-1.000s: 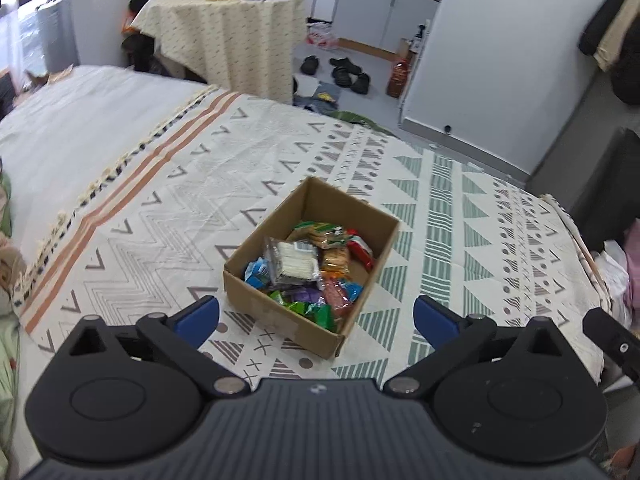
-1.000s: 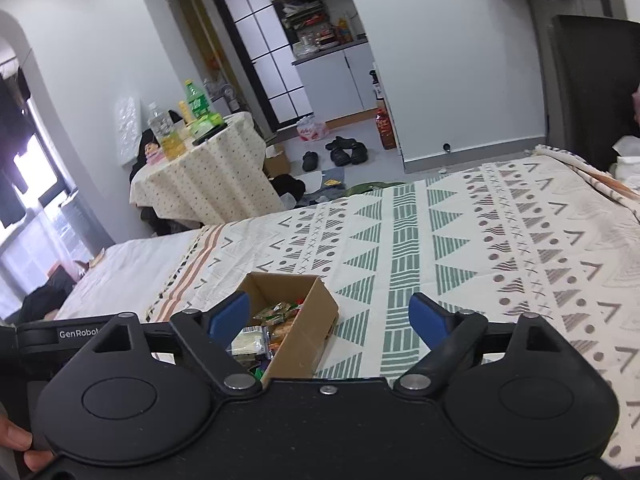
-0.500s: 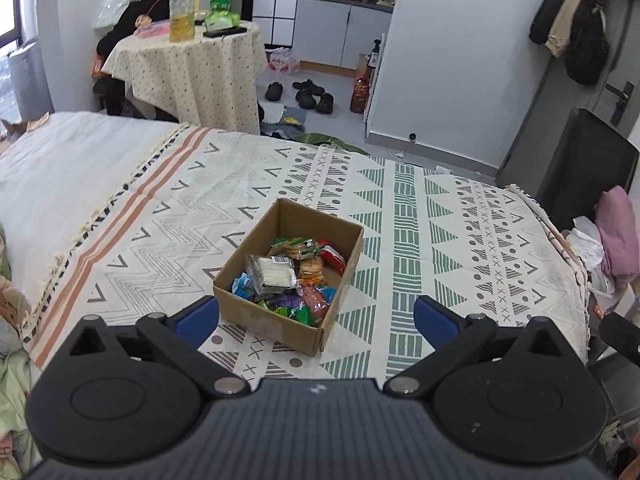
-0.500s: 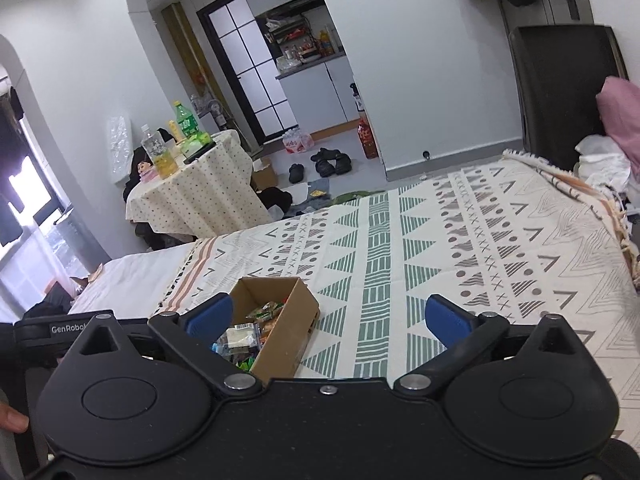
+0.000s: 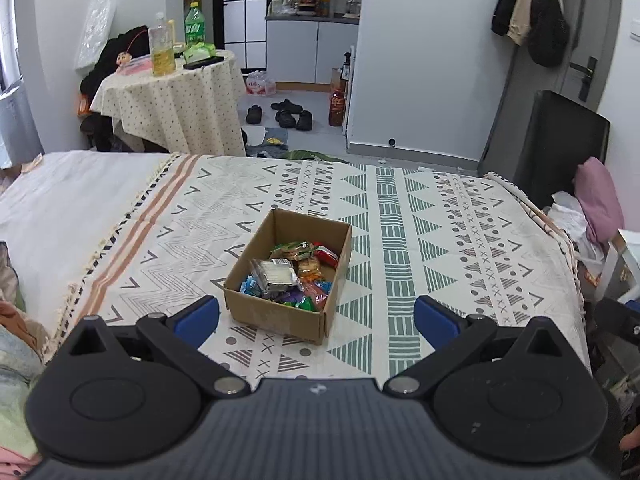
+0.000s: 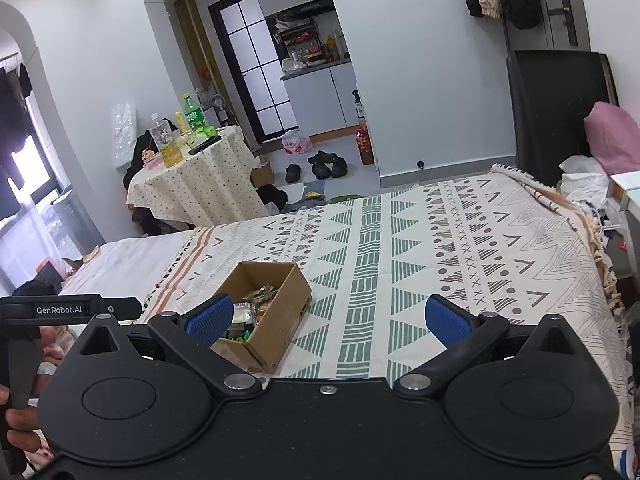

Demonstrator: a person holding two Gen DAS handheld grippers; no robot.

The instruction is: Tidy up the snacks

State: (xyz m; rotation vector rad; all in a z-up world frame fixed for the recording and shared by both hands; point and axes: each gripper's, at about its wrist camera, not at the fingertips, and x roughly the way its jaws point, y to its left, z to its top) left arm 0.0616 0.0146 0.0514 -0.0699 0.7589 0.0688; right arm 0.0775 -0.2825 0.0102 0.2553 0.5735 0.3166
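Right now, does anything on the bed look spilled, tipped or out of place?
Nothing stands out. The cardboard box sits upright on the patterned blanket, snack packets all inside it, none visible on the blanket. Both grippers are open and empty.

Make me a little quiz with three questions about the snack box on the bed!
1. True or false: the cardboard box lies on the patterned blanket.
2. What fills the box? A) wrapped snacks B) shoes C) bottles
3. Fill in: the left gripper and the right gripper both stand ____, holding nothing.

Key: 1 true; 2 A; 3 open.
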